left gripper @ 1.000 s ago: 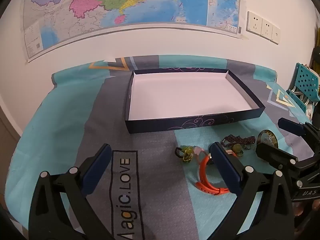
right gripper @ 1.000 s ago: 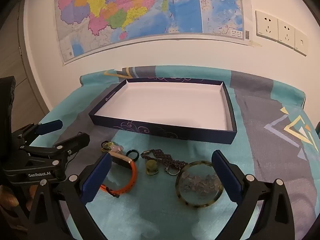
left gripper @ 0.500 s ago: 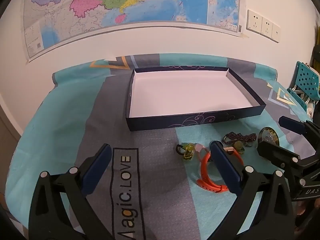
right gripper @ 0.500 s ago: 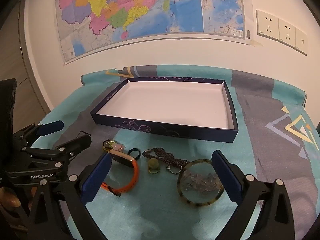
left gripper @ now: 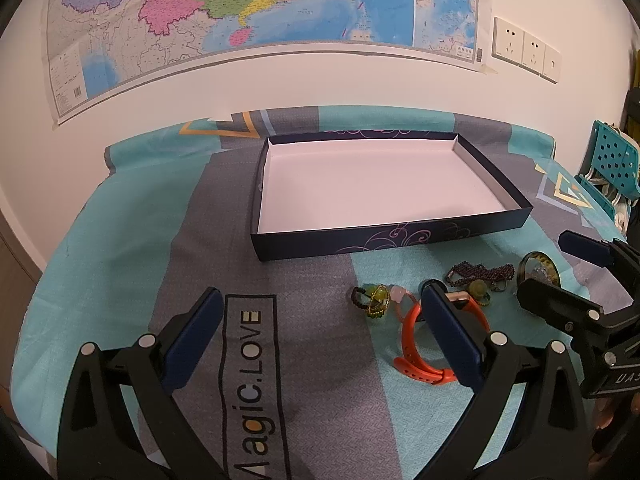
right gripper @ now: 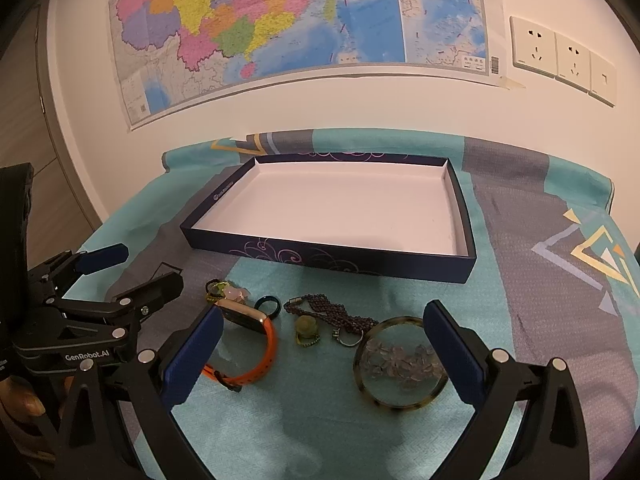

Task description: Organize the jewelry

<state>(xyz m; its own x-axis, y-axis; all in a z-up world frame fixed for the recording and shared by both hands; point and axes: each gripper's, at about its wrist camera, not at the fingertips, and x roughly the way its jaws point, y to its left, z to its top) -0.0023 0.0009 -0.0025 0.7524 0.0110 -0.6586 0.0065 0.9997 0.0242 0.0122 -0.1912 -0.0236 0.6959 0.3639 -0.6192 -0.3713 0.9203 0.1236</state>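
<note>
Right wrist view shows the right gripper (right gripper: 320,344) low over the cloth, its blue fingers (right gripper: 192,354) spread wide and holding nothing. Between them lie an orange wristband (right gripper: 256,354) at about 9 o'clock, a tortoiseshell bangle (right gripper: 400,364) at 3 o'clock with small clear stones inside it, and at 12 o'clock a green charm (right gripper: 307,326), a silver ring (right gripper: 347,336) and a dark bead chain (right gripper: 332,312). A small dark ring (right gripper: 267,304) sits just beyond the wristband.

Left wrist view has the left gripper (left gripper: 320,336) equally wide and empty, over bare cloth; its right finger (left gripper: 452,340) overlaps the wristband in view, though contact is unclear.

My guess is that nothing is yet picked. A good first move: take the bangle or the wristband, the stiffest pieces, closing on a rim from above so the neighbours stay put.

Farther off, at 12 o'clock, the box lid (right gripper: 332,258) stands empty, white inside. Beyond it hangs a map (right gripper: 280,12).
</note>
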